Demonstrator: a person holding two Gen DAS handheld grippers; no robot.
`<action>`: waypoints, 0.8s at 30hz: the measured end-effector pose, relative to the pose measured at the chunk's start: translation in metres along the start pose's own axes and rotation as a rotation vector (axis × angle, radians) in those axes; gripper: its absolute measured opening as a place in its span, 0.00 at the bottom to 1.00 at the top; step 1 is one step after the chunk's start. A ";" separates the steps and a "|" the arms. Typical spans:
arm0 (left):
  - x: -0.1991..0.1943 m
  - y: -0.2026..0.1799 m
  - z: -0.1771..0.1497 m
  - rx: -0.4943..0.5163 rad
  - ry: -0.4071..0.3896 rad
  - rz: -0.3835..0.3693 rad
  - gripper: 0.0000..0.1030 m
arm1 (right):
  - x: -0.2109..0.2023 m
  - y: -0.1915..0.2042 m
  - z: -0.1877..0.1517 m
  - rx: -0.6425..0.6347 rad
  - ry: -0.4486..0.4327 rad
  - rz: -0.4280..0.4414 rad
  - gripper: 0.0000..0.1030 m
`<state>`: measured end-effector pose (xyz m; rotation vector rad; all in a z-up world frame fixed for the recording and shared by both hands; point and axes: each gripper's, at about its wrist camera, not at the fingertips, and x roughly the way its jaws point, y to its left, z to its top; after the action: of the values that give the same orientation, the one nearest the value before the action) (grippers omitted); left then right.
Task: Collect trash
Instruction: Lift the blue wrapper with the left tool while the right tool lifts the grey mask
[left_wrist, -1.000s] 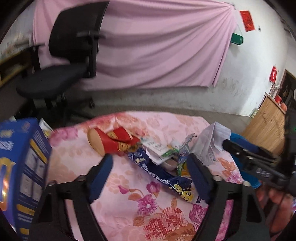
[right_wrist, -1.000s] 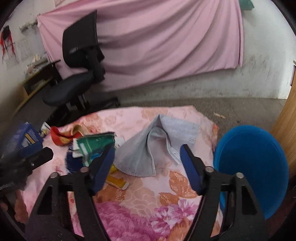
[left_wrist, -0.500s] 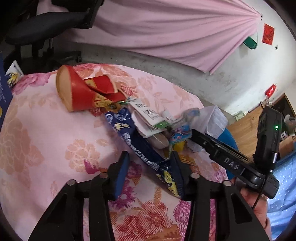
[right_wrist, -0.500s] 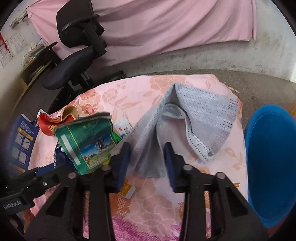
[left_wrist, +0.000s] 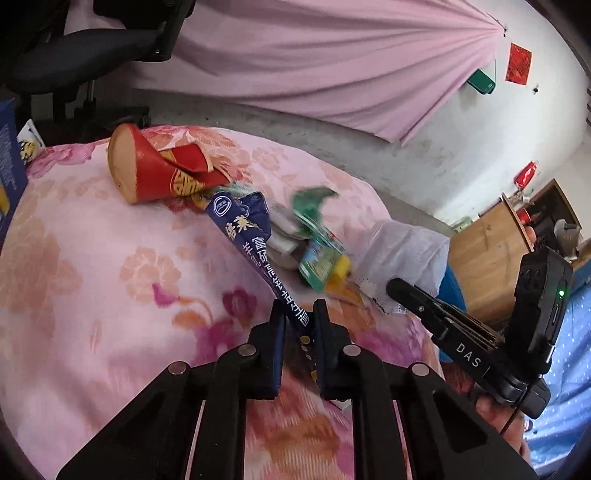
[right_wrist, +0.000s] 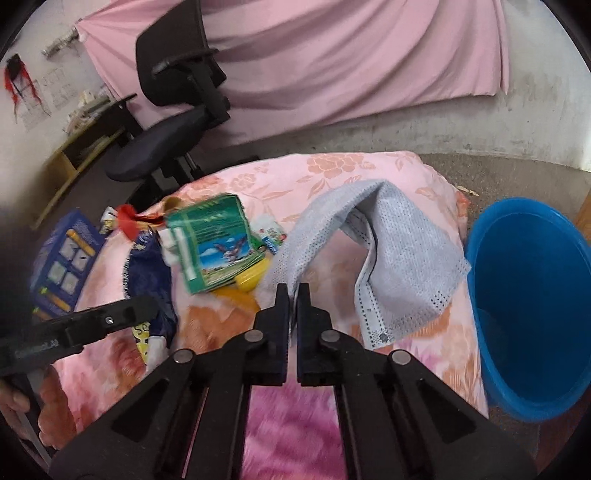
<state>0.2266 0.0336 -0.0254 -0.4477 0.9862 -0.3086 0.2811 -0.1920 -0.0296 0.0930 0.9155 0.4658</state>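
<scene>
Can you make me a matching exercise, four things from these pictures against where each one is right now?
1. blue wrapper
2. grey cloth
3. blue bucket
4. red paper cup

A. beside the table
B. pinched by the right gripper
C. lying on its side on the floral cloth
D. pinched by the left gripper

Pairs: 1-D, 2-B, 3-A, 4-C

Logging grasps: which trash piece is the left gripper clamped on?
The long dark blue wrapper, pinched in the left gripper. The red cup and green packet lie untouched.
</scene>
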 end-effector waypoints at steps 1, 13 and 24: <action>-0.004 -0.001 -0.005 0.013 -0.011 -0.001 0.11 | -0.005 -0.001 -0.004 0.007 -0.014 0.018 0.30; -0.027 -0.036 -0.050 0.183 -0.189 0.033 0.10 | -0.082 0.026 -0.047 -0.104 -0.308 -0.028 0.30; -0.076 -0.120 -0.067 0.470 -0.701 0.061 0.10 | -0.148 0.034 -0.063 -0.275 -0.731 -0.243 0.30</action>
<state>0.1245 -0.0516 0.0577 -0.0732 0.2247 -0.2872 0.1435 -0.2325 0.0510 -0.0965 0.1369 0.2900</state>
